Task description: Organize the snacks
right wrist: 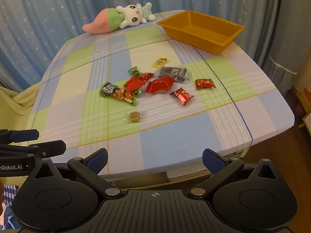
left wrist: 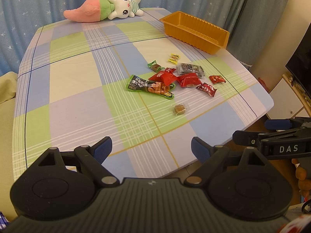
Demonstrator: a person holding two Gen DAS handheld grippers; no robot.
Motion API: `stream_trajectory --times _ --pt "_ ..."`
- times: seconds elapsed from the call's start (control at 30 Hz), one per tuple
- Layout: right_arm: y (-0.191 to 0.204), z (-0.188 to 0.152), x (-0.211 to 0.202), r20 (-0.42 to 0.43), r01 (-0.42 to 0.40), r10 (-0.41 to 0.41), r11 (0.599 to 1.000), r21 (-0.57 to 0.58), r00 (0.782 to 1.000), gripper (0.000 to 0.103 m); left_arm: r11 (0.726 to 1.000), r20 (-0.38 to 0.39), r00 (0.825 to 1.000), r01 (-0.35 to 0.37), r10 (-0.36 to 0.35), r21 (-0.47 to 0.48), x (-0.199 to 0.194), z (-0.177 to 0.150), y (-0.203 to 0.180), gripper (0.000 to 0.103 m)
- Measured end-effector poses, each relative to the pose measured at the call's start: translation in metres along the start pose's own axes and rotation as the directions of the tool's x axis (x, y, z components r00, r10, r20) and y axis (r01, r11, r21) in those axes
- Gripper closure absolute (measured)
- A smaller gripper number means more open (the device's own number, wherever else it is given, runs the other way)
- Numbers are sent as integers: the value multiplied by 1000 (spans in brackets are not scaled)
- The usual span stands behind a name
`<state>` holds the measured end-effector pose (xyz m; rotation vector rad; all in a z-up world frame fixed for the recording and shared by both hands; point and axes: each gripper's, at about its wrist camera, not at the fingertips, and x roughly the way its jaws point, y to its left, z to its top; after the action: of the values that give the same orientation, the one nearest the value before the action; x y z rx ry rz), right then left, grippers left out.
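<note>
The right gripper (right wrist: 155,160) hangs over the near edge of the checked table (right wrist: 175,136), jaws spread wide with nothing between them. Snack packets lie scattered mid-table: a green packet (right wrist: 119,93), several red ones (right wrist: 159,85), a yellow candy (right wrist: 159,61) and a clear-wrapped brown sweet (right wrist: 135,116) nearest. An orange tray (right wrist: 229,43) sits at the far right, beside a plush toy (right wrist: 120,18).
</note>
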<state>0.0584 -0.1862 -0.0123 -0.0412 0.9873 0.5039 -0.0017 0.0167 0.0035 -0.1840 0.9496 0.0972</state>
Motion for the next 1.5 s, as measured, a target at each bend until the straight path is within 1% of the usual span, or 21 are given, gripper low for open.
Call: stream_trajectory --times 1.03,1.3,1.5 --pt "-2 1 -2 1 -3 3 1000 -2 1000 0 1000 4 1000 -1 1 -1 -1 1 1 16" --pt "-7 2 0 0 -11 11 1000 0 1000 0 1000 -2 1000 2 -2 -3 0 5 -7 16" --pt "-19 8 4 9 -16 16 1000 6 1000 0 1000 17 1000 -4 4 7 10 8 -9 16"
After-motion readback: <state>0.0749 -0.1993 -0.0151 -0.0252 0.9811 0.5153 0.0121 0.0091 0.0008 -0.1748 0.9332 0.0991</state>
